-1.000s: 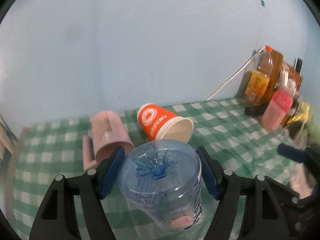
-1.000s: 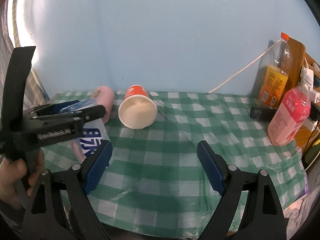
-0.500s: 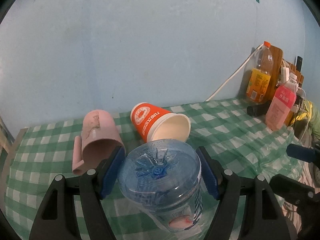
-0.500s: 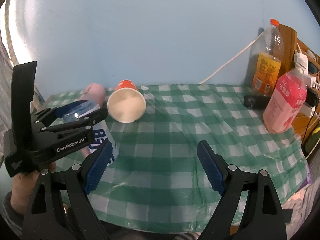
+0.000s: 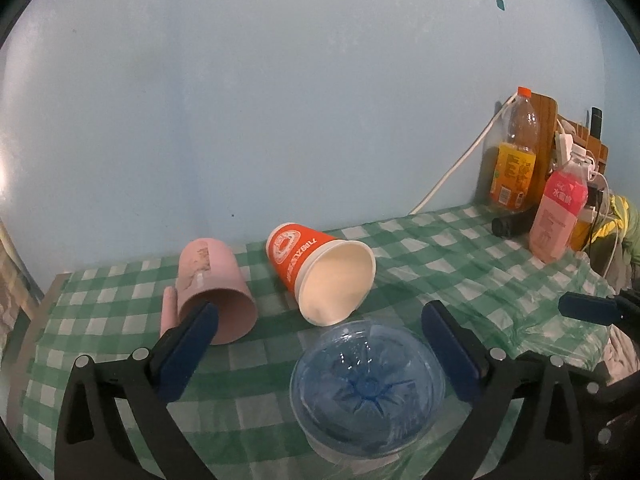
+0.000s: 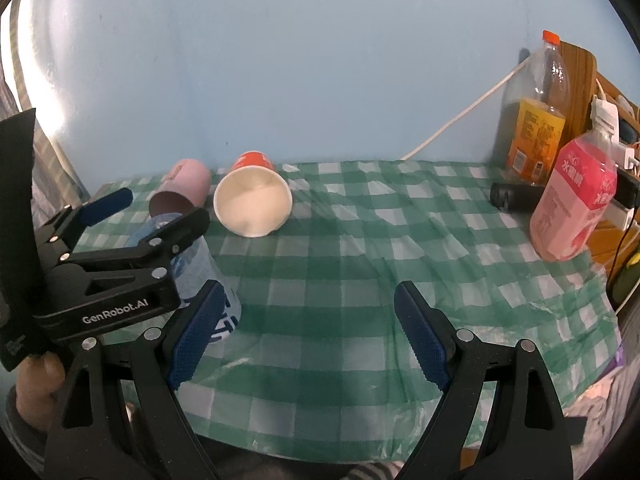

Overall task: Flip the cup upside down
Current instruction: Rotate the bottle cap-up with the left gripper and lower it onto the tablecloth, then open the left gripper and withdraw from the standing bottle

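Clear blue plastic cup (image 5: 368,394) inverted, base up, rim on green checked tablecloth (image 6: 360,272) near front-left edge; flip looks done. Left gripper (image 5: 320,346) released, fingers spread clear either side. Right gripper (image 6: 308,336) open, idle. Orange paper cup (image 5: 320,272), pink mug (image 5: 212,288) lie sideways behind.

"GenRobot.AI" in white letters on the black body of the left tool (image 6: 156,216), seen from the right cam. Clear plastic cup (image 6: 208,280) standing mouth-down has large blue characters on its side, partly hidden behind the tools, can't be read. Orange paper cup (image 5: 320,268) carries a round white emblem on its base and a white text strip along its side; too small to read. Pink bottle (image 6: 572,208) label shows white Chinese characters, approx. "水蜜桃", w/ smaller print below, illegible. Orange-label bottle (image 6: 534,128): label print blurred, unreadable.
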`<state>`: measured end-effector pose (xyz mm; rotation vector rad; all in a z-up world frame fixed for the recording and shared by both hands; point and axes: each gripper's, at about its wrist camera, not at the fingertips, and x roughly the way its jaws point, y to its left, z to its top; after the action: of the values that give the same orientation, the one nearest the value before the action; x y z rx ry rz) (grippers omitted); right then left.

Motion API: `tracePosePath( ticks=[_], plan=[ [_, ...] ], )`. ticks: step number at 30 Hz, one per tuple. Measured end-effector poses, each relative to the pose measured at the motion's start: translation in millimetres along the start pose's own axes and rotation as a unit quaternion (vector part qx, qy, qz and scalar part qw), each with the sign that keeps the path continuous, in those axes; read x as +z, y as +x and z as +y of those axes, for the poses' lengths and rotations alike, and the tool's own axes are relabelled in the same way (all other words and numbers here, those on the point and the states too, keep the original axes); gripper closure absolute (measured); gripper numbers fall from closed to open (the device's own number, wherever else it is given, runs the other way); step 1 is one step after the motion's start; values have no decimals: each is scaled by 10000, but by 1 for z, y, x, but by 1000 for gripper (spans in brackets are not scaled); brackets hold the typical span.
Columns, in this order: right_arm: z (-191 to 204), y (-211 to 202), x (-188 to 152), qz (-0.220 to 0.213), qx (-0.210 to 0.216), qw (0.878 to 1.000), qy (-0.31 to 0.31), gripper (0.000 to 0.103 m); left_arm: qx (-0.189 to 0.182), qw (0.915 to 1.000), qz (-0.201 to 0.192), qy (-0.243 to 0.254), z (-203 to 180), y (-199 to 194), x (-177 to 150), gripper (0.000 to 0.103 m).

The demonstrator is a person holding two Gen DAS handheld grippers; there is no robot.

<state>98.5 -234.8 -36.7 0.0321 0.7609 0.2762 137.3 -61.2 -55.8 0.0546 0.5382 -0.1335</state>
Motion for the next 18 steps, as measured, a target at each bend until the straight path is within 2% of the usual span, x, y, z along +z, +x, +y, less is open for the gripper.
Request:
tracePosePath(
  ticks=[5,11,18],
  plan=[
    [1,-5,-1,-51,-11,10000,35,17,80,9997,-181,-138,9,-23,0,0],
    [8,-16,-1,-210,54,9998,-34,17,176,9976,-607,-292,21,-76,-5,0],
    [24,-41,-1,-507,120,9984,-229,17,444,9944,-854,-438,29,-122,-16,0]
  ],
)
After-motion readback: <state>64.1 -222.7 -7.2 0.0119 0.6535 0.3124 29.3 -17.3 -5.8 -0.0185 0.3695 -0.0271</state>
